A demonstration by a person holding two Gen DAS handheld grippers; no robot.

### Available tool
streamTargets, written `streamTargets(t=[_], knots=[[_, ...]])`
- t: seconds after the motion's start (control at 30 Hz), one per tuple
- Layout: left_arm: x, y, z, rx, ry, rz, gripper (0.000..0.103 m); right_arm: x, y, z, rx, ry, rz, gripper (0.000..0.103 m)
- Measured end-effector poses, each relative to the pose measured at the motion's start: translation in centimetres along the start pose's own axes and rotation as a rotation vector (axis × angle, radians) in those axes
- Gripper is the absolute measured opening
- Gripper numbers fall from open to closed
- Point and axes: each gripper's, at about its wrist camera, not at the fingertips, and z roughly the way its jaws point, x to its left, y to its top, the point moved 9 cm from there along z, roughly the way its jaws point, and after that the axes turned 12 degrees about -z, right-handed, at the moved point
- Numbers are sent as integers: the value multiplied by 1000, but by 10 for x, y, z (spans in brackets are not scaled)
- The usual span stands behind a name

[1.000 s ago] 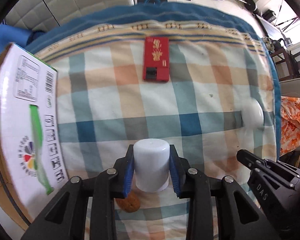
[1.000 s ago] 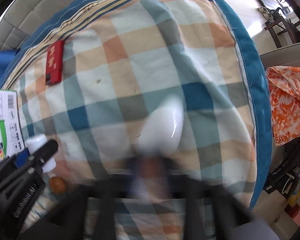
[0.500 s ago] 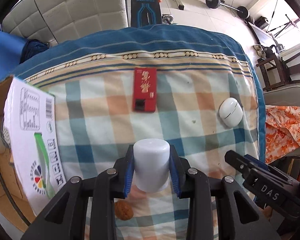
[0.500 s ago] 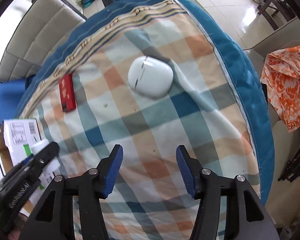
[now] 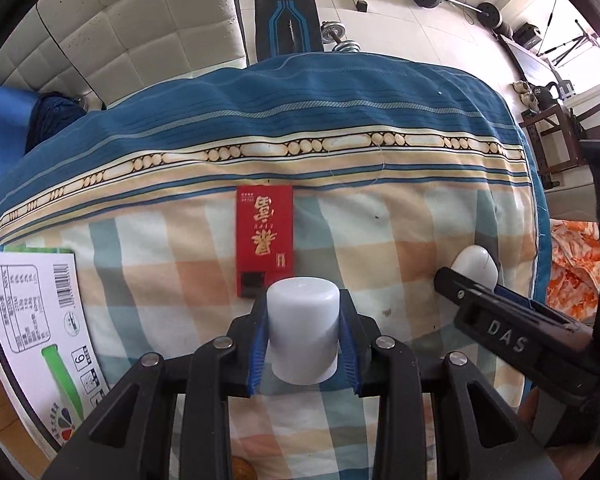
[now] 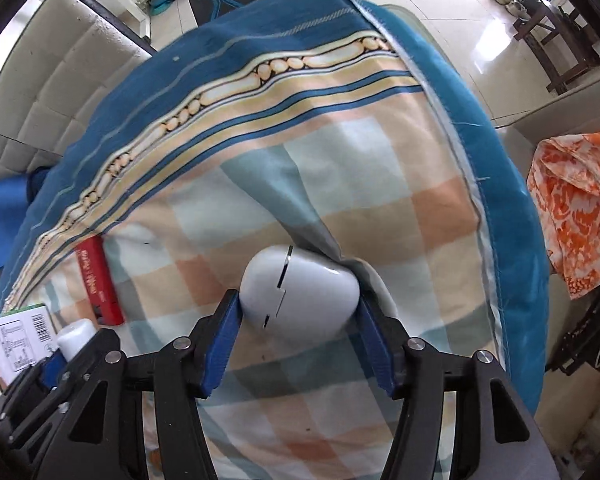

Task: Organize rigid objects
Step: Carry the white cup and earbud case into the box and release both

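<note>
My left gripper is shut on a white cylindrical cap and holds it above the checked cloth. A red box with gold characters lies flat just beyond it; it also shows in the right wrist view. My right gripper has its blue pads against both sides of a white earbud case resting on the cloth. In the left wrist view the case sits at the right, partly behind the right gripper.
A printed cardboard box stands at the left edge of the cloth-covered table. A walnut lies under the left gripper. An orange patterned cloth lies off the table to the right. A padded sofa and weights lie beyond.
My right gripper has moved forward and closed around the earbud case. My left gripper has kept the cap and tilted up, so the red box now sits closer.
</note>
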Motion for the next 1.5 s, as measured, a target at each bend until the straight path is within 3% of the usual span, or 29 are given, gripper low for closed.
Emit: streamTargets(t=[0.33, 0.63, 0.8, 1.03, 1.23, 1.33, 1.5], knots=[[2, -1, -10, -16, -14, 27, 29, 15, -11, -4, 8, -25, -51, 60], [24, -24, -49, -69, -53, 24, 29, 40, -63, -47, -43, 5, -122, 60], [52, -41, -88, -104, -102, 6, 29, 75, -93, -80, -77, 45, -170, 60], [125, -63, -156, -183, -146, -35, 29, 158, -131, -134, -128, 113, -254, 60], [219, -77, -196, -241, -103, -82, 29, 255, -170, -154, -150, 179, -334, 60], [271, -86, -201, -246, -65, -115, 29, 306, -191, -152, -139, 209, -385, 60], [345, -95, -181, -186, -59, -197, 29, 376, -216, -124, -81, 241, -440, 60]])
